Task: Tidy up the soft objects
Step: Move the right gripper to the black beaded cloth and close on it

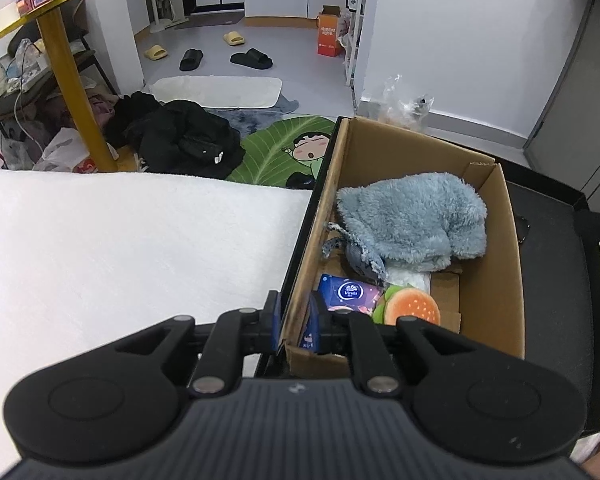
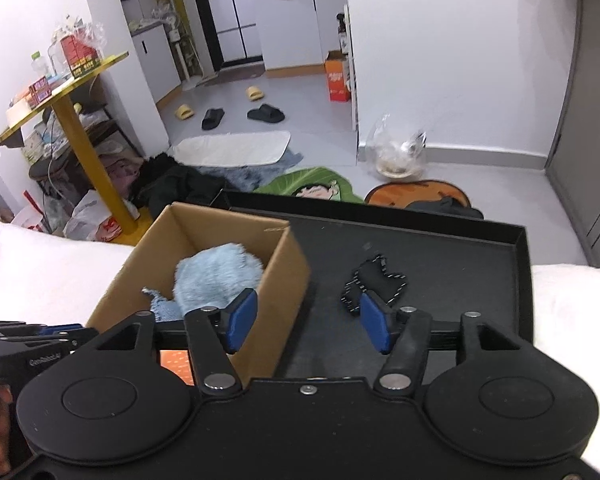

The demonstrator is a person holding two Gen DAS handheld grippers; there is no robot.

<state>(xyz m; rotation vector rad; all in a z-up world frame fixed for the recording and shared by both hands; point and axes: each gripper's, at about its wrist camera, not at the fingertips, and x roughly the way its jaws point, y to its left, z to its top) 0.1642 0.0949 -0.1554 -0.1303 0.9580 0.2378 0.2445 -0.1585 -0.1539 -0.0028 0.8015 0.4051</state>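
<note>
While left tool [image 1: 296, 322] clamped astride cardboard box [image 1: 496, 240] wall, right tool [image 2: 308, 322] wide, empty.

White bed [image 1: 120, 240] (black tray [image 2: 440, 240] on top)

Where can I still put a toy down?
In the box, only a bare strip along its right wall, beside the blue fluffy cloth, is free; the near end is crowded with the tissue pack and burger toy. The black tray is bare around the small black item.
</note>
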